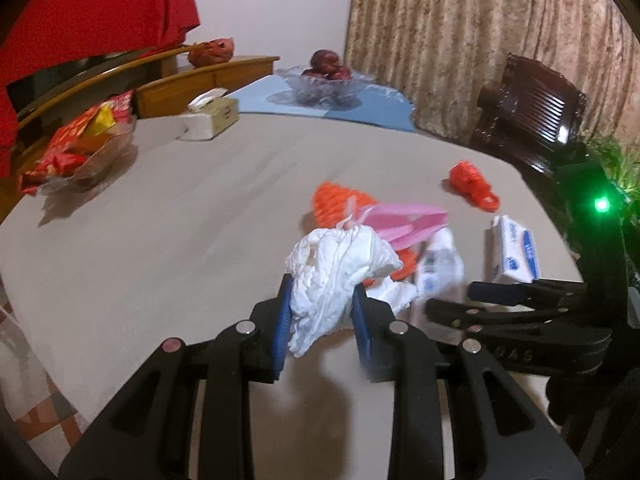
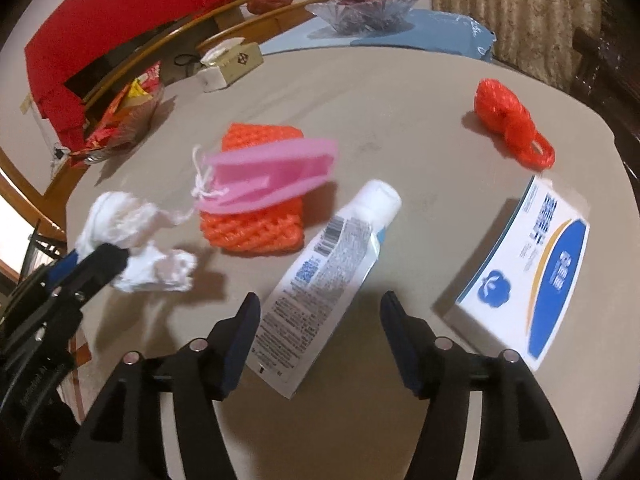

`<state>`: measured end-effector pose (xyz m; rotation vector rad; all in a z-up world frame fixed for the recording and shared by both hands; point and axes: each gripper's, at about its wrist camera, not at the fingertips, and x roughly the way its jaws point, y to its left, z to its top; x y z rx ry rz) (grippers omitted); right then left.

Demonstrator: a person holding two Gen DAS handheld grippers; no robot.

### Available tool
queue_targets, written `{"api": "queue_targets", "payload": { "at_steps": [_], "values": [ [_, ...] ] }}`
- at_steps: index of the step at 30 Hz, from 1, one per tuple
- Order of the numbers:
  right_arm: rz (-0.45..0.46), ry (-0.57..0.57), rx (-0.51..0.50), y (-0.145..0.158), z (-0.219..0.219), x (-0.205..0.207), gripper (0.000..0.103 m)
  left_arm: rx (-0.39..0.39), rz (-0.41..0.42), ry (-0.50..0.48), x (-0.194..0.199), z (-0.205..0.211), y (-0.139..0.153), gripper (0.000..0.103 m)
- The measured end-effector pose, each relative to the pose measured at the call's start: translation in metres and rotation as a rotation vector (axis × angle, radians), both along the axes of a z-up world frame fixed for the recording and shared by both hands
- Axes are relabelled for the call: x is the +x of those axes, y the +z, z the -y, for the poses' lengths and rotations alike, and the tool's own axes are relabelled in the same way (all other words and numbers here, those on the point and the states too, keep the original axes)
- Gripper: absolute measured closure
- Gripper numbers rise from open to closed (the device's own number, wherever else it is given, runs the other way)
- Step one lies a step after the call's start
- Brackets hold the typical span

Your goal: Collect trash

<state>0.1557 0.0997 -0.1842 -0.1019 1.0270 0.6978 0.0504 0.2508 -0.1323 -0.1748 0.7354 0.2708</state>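
My left gripper [image 1: 322, 300] is shut on a crumpled white tissue [image 1: 336, 272] and holds it above the beige table [image 1: 160, 240]; the tissue also shows in the right wrist view [image 2: 128, 236]. My right gripper [image 2: 320, 312] is open, its fingers on either side of a white squeeze tube [image 2: 332, 268] lying on the table. Beyond lie a pink paper bag [image 2: 272, 180] on an orange foam net [image 2: 256, 200], a crumpled red plastic bag [image 2: 508, 120], and a white and blue box [image 2: 532, 268].
A tissue box [image 1: 212, 116], a glass bowl of snack packets [image 1: 84, 148] and a glass fruit bowl [image 1: 324, 80] on a blue mat stand at the table's far side. A dark chair [image 1: 532, 112] stands to the right, with curtains behind.
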Motion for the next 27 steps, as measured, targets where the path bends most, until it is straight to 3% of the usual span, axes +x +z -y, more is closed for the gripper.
{"api": "queue_targets", "payload": {
  "at_steps": [7, 11, 17, 21, 24, 27],
  "values": [
    [0.063, -0.019, -0.067, -0.004, -0.021, -0.007, 0.024, -0.02, -0.037, 0.057, -0.008, -0.015, -0.02, 0.076],
    [0.139, 0.018, -0.147, -0.008, -0.028, -0.016, 0.024, -0.035, -0.037, 0.063, -0.006, -0.015, -0.021, 0.076],
    [0.131, -0.009, -0.202, -0.007, 0.002, -0.013, 0.025, -0.058, -0.02, 0.047, -0.002, -0.007, -0.016, 0.076],
    [0.107, -0.059, -0.194, -0.005, 0.026, 0.001, 0.026, -0.064, -0.012, 0.03, 0.004, 0.002, -0.013, 0.075],
    [0.062, -0.072, -0.107, -0.003, 0.037, 0.009, 0.03, -0.069, -0.009, 0.02, 0.009, 0.008, -0.012, 0.075],
    [0.065, -0.076, -0.093, -0.003, 0.033, 0.013, 0.03, -0.072, -0.011, 0.014, 0.011, 0.011, -0.012, 0.074]
  ]
}}
